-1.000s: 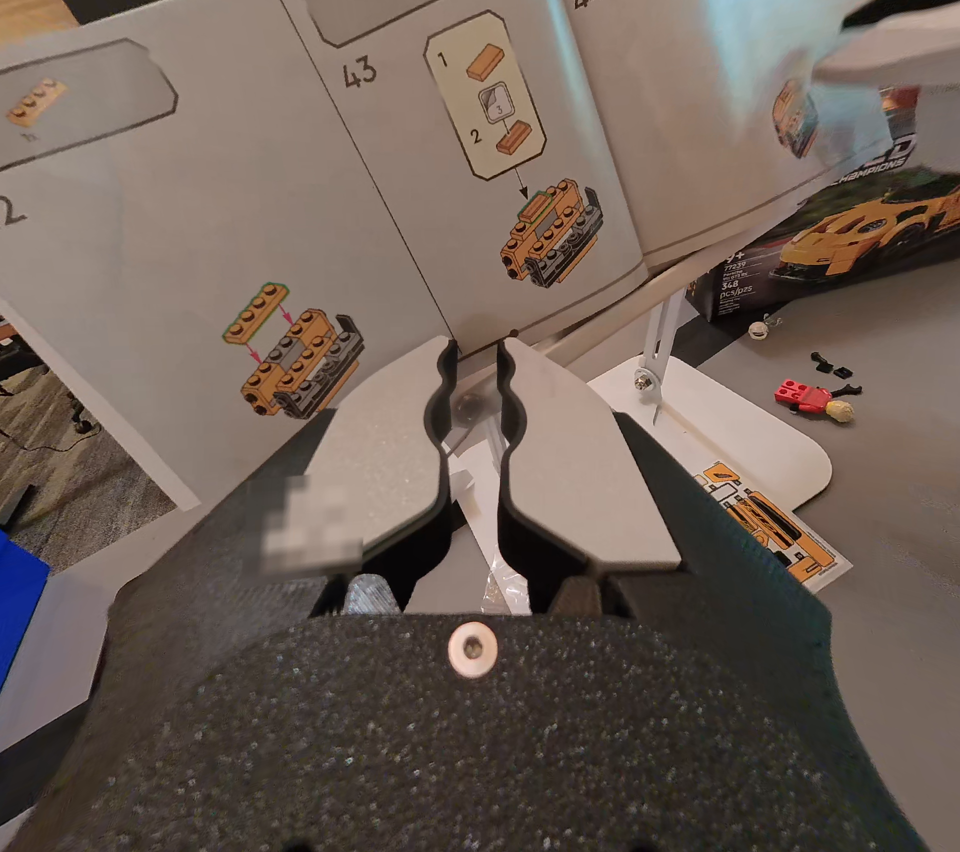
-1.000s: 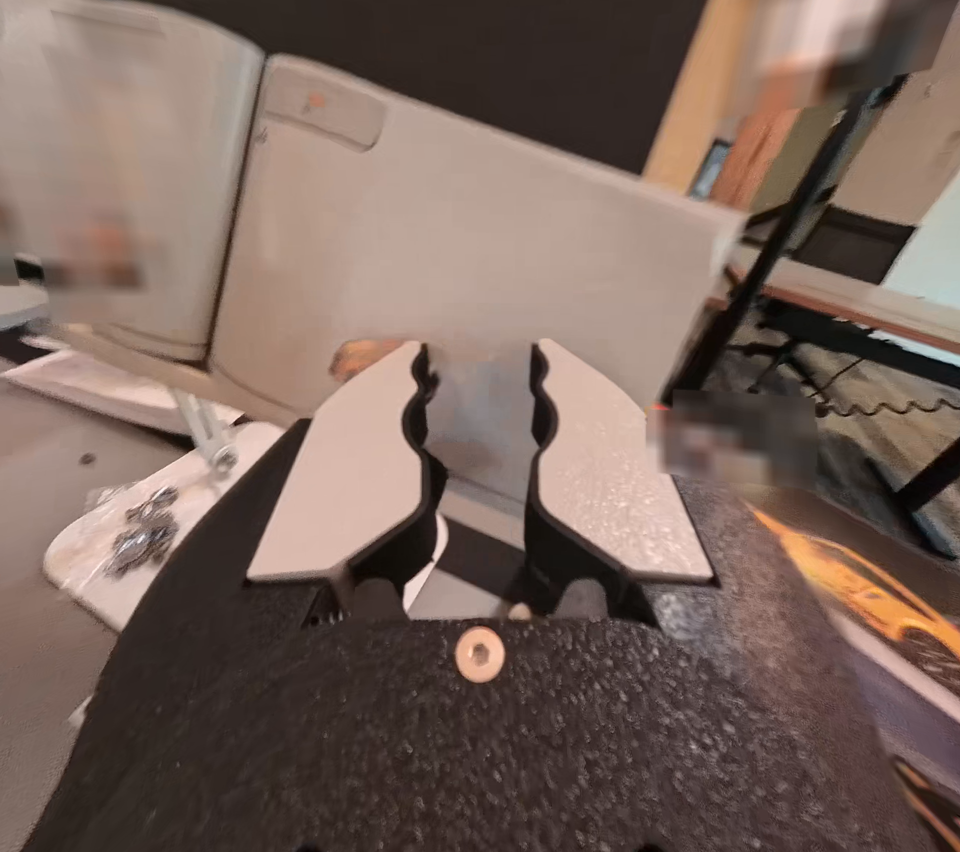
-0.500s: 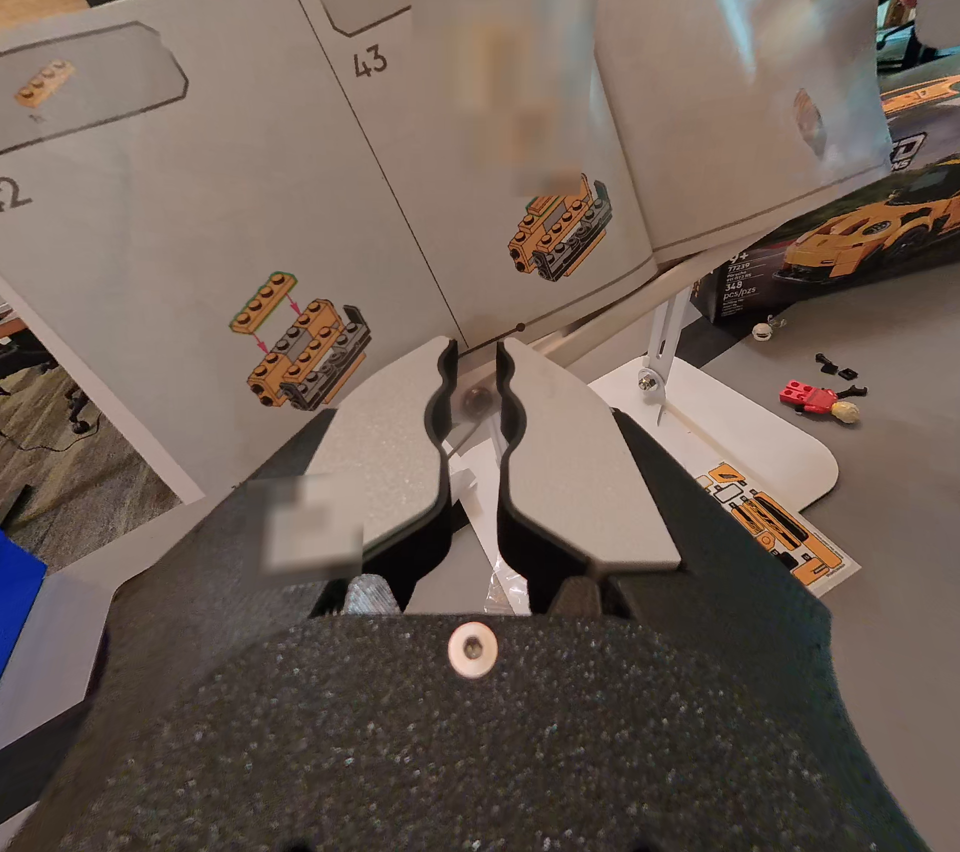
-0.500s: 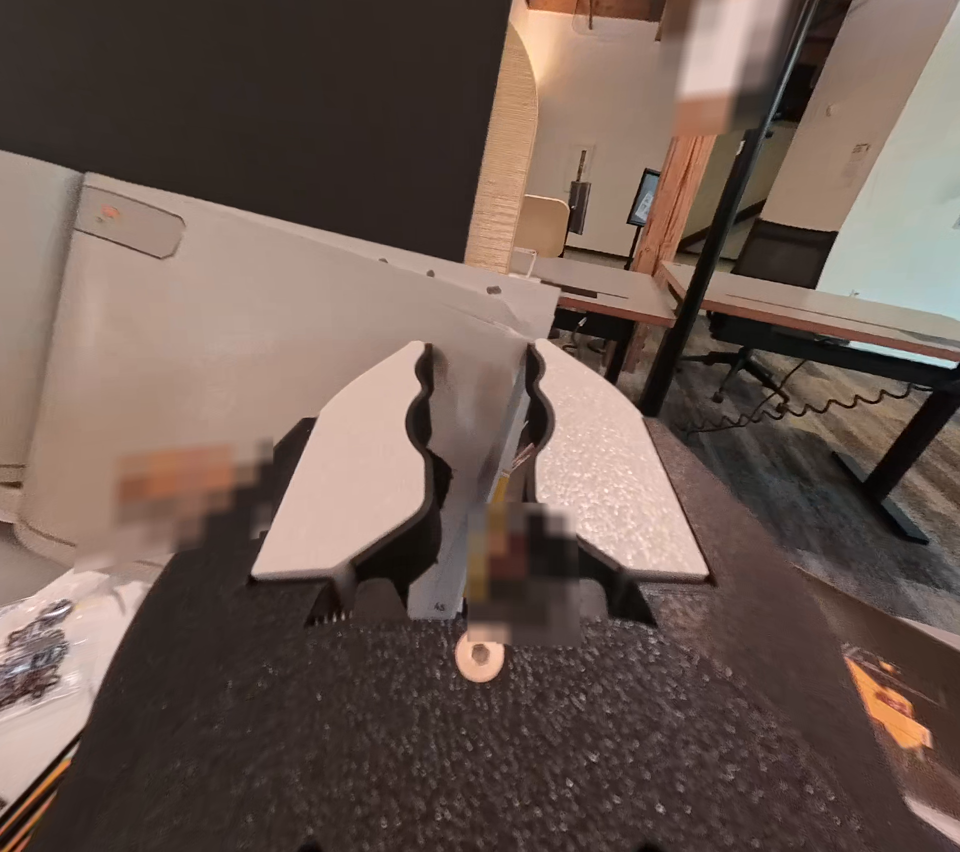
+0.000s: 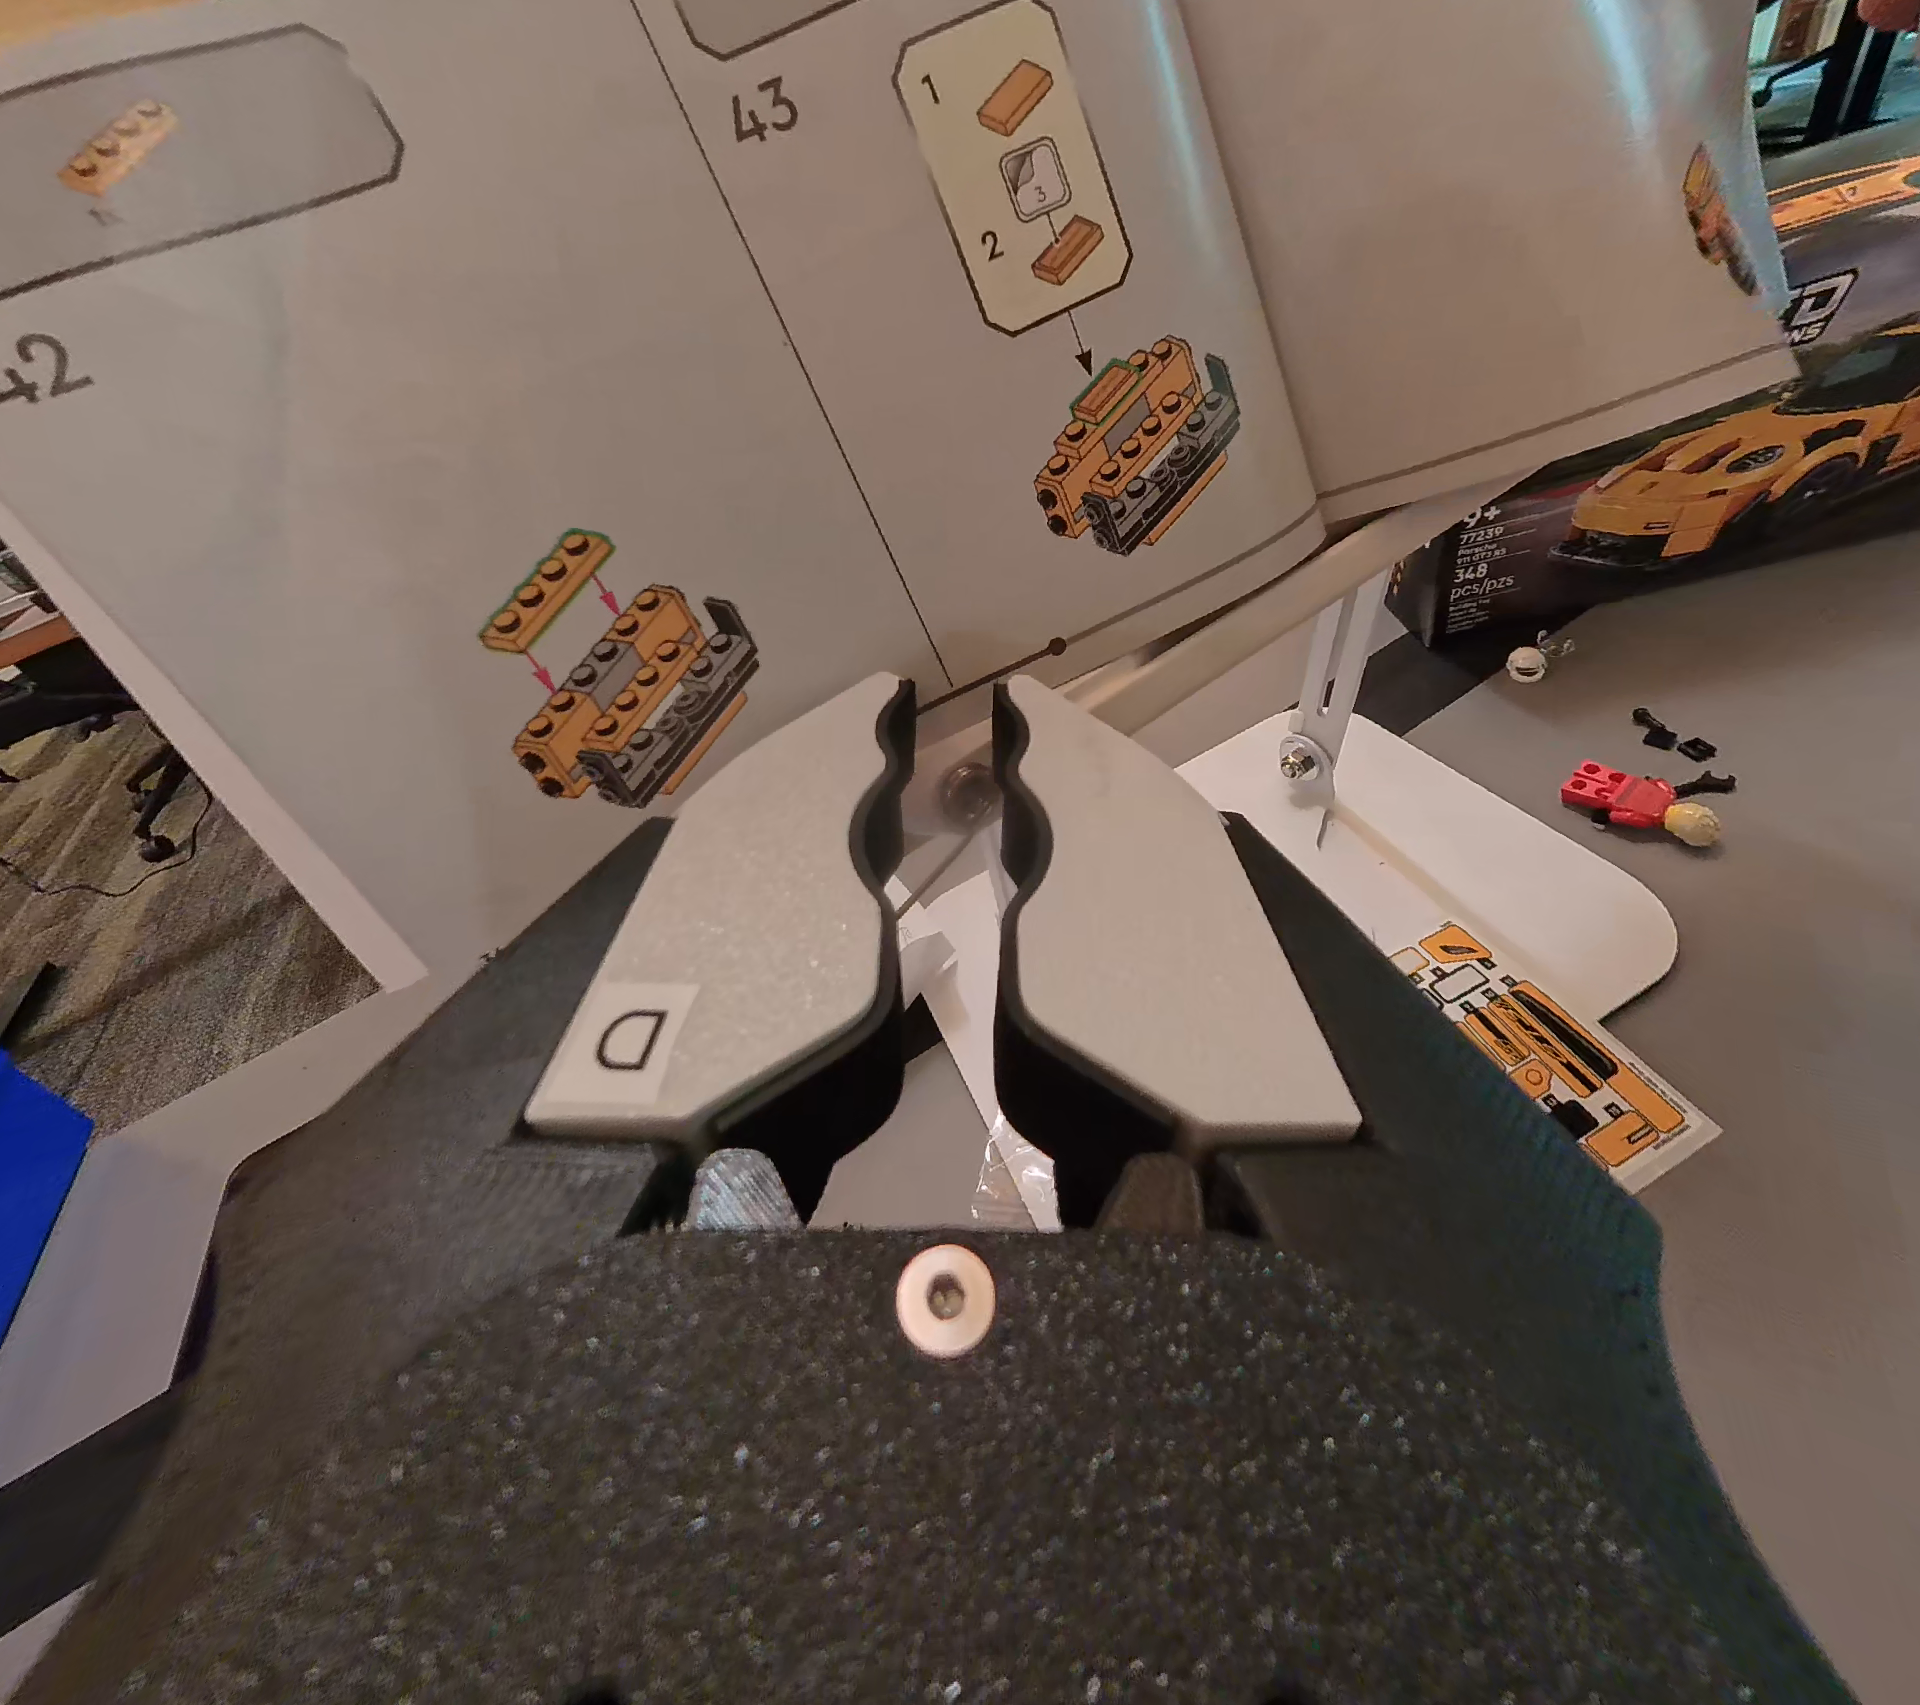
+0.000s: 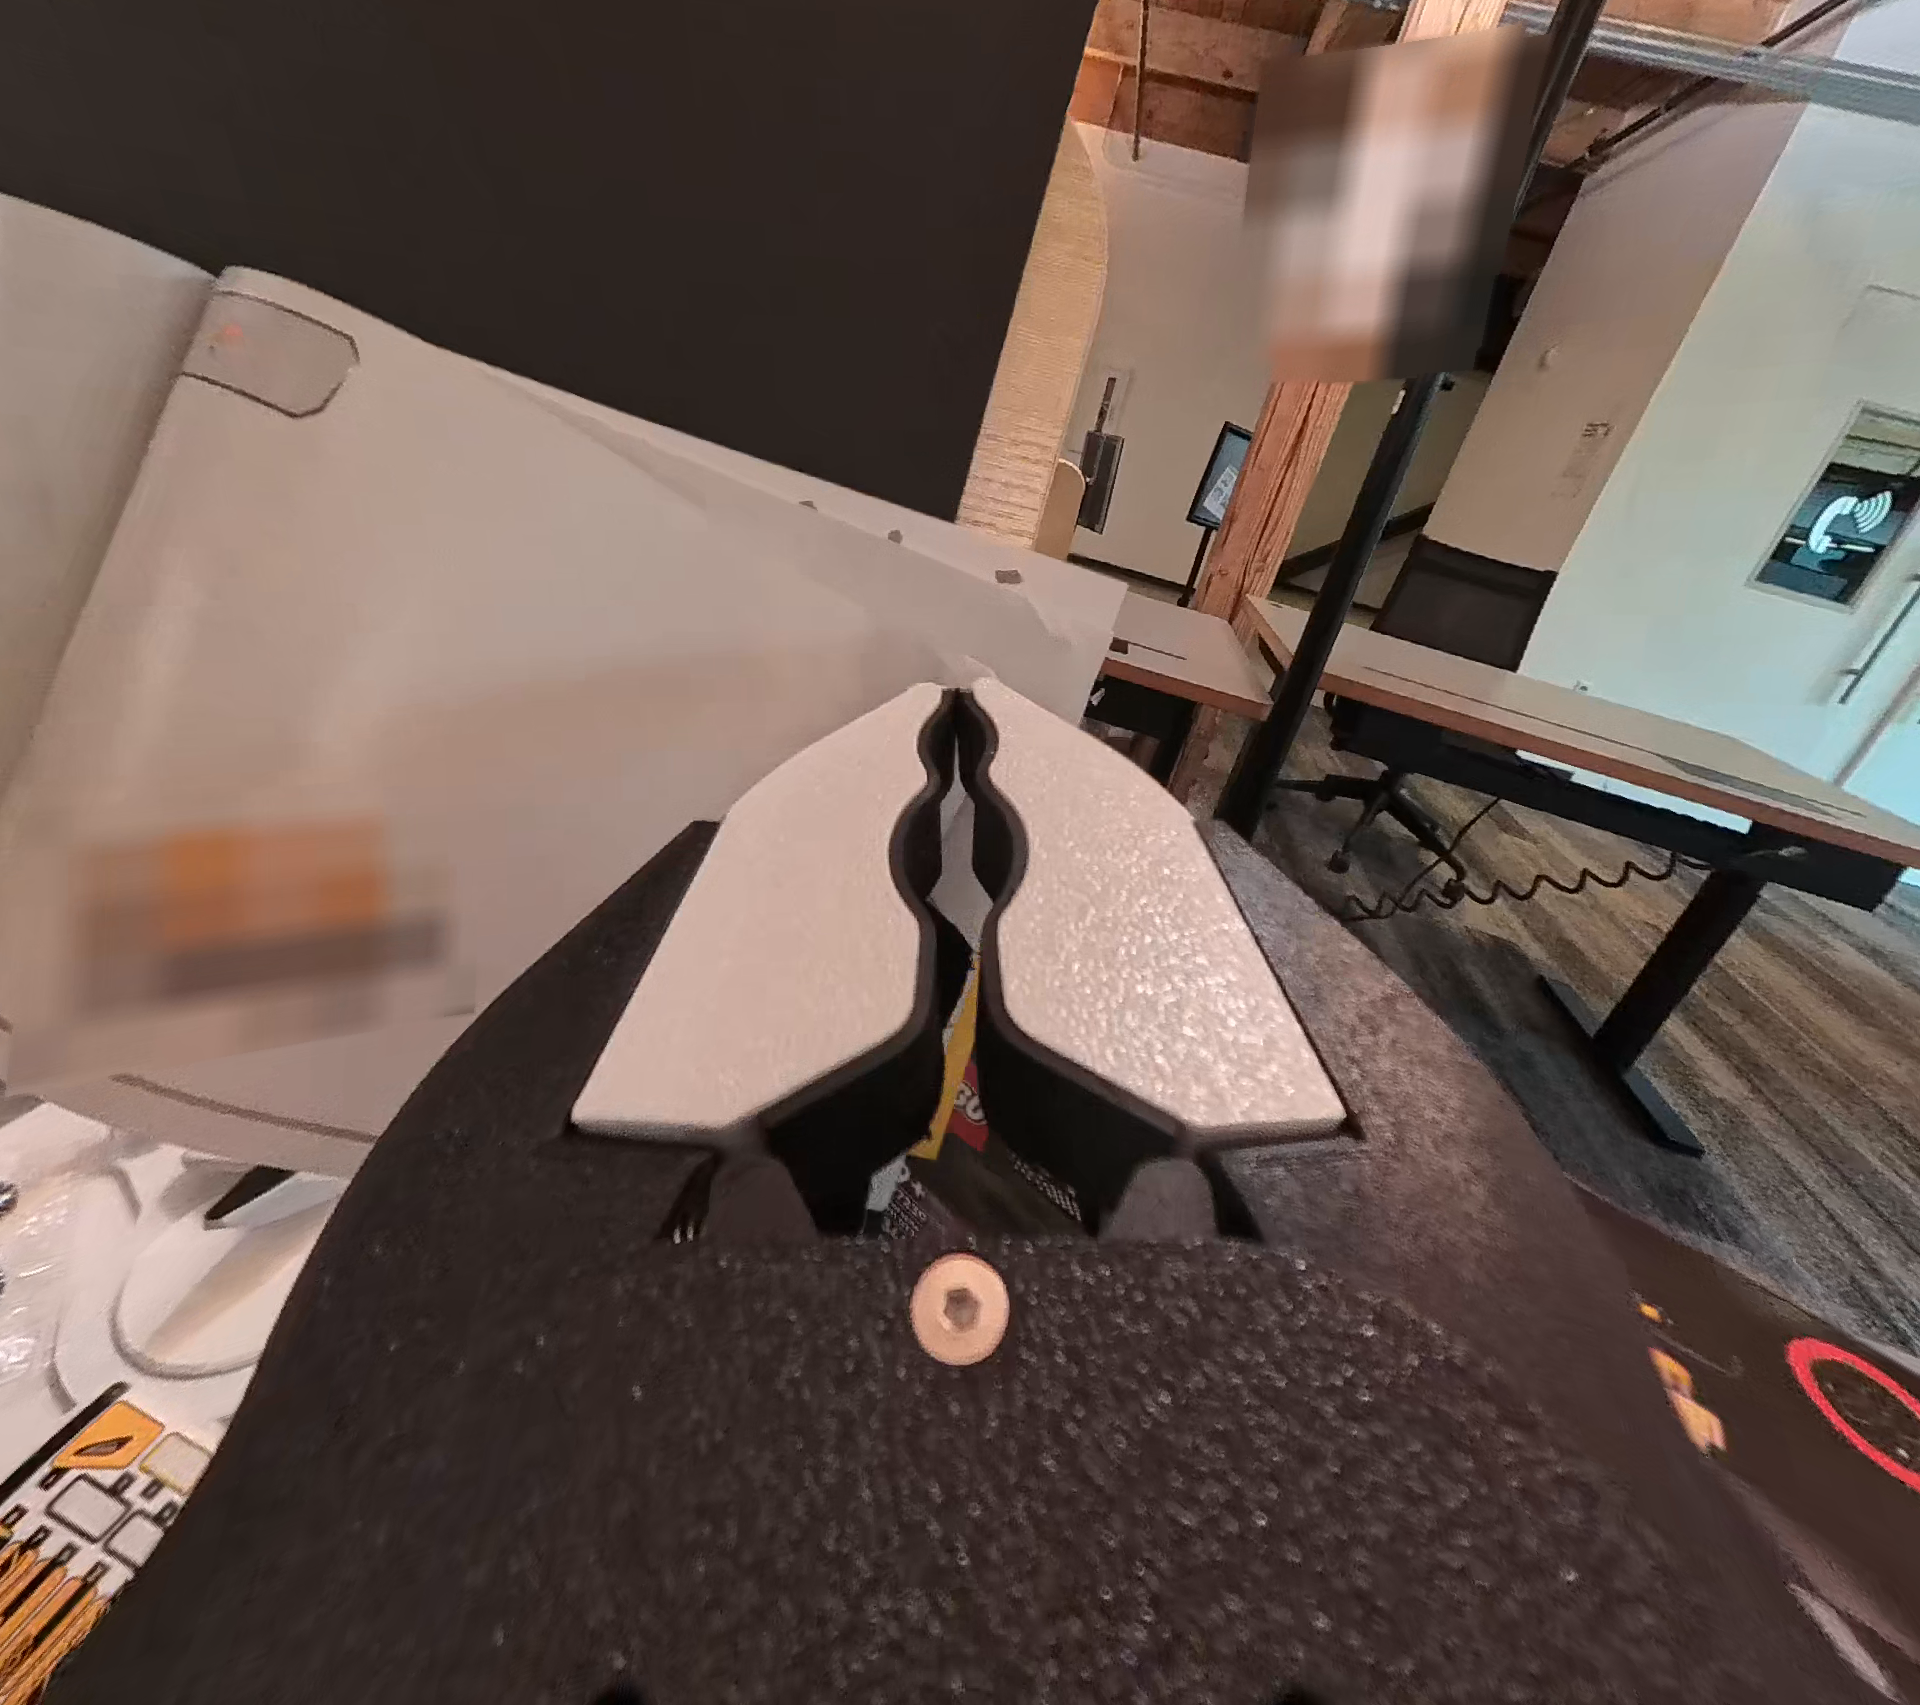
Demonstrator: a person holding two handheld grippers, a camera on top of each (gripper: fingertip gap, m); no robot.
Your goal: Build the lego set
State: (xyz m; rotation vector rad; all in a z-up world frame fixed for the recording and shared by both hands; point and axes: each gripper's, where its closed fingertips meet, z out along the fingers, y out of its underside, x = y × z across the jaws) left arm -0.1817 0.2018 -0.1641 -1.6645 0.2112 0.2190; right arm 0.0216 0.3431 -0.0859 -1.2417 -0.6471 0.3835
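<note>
Booklet (image 5: 727, 325) stands open on a white stand (image 5: 1455, 876), its pages showing orange and grey brick drawings, and it fills the upper part of the left wrist view. Left gripper (image 5: 954, 705) points at the booklet's lower edge, fingers a narrow gap apart and holding nothing, with a metal bolt of the stand visible between them. Right of the booklet, on the grey table (image 5: 1766, 1240), lies a red minifigure (image 5: 1636, 798) on its side, a few small black parts (image 5: 1673, 730) just beyond it and a small white round piece (image 5: 1525, 665) nearer the box (image 5: 1662, 512). The box, dark with an orange car on it, sits behind the booklet's right page. A sticker sheet (image 5: 1527, 1053) lies at the stand's base edge, below the booklet

Right gripper (image 6: 956, 699) is at the booklet's far right edge, fingers together at the tips; the outer page corner (image 6: 1039, 616) sits right at the tips, but I cannot tell whether they pinch it. The page here is blurred
</note>
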